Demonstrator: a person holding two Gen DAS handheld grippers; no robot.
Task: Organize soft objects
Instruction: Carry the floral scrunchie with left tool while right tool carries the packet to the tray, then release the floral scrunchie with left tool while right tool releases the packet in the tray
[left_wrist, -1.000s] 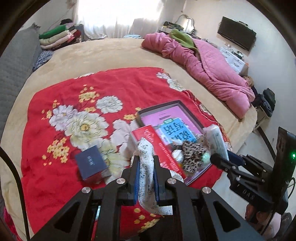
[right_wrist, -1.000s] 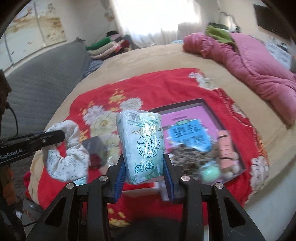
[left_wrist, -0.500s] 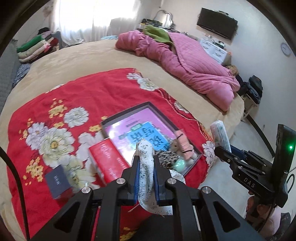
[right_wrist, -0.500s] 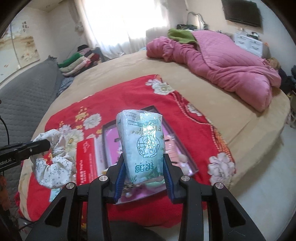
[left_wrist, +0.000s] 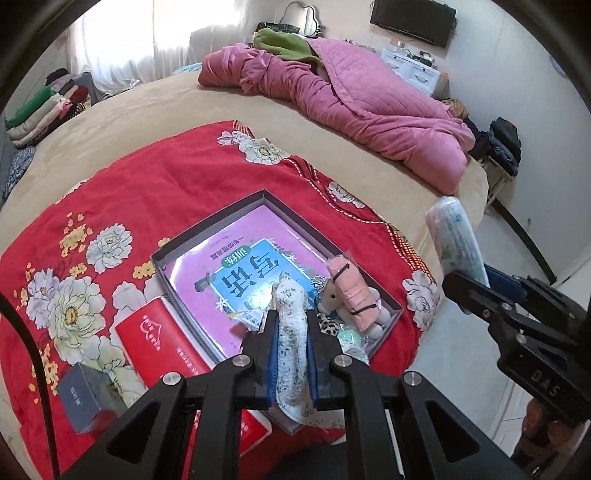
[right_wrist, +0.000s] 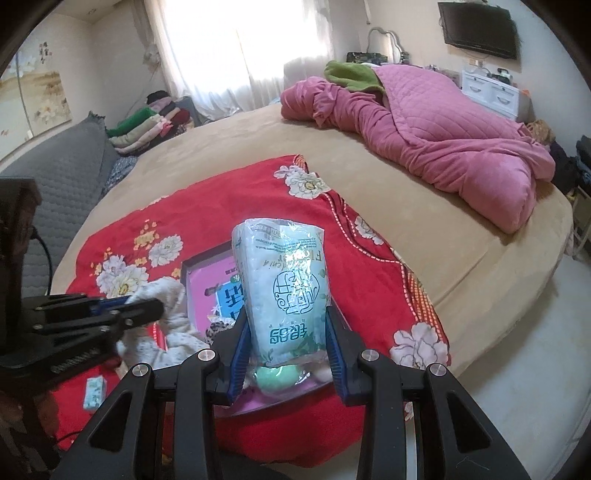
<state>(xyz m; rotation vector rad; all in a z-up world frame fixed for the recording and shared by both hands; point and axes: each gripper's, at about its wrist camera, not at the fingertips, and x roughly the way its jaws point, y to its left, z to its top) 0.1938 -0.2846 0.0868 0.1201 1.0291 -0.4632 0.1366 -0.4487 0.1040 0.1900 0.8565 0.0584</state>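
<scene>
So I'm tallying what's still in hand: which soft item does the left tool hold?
The floral fabric scrunchie, pinched in the left tool; the tissue pack is in the right tool.

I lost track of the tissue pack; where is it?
In the right wrist view, the tissue pack stands upright, clamped in the right tool, above the shallow box on the red blanket.

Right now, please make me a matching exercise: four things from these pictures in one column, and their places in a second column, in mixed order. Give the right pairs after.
Things:
1. floral scrunchie
2. tissue pack
3. pink plush toy
4. small grey box

Places:
A. lying in the shallow box on the red blanket
B. clamped in the right tool
C. standing on the red blanket, outside the shallow box
D. clamped in the left tool

Pairs: 1-D, 2-B, 3-A, 4-C
</scene>
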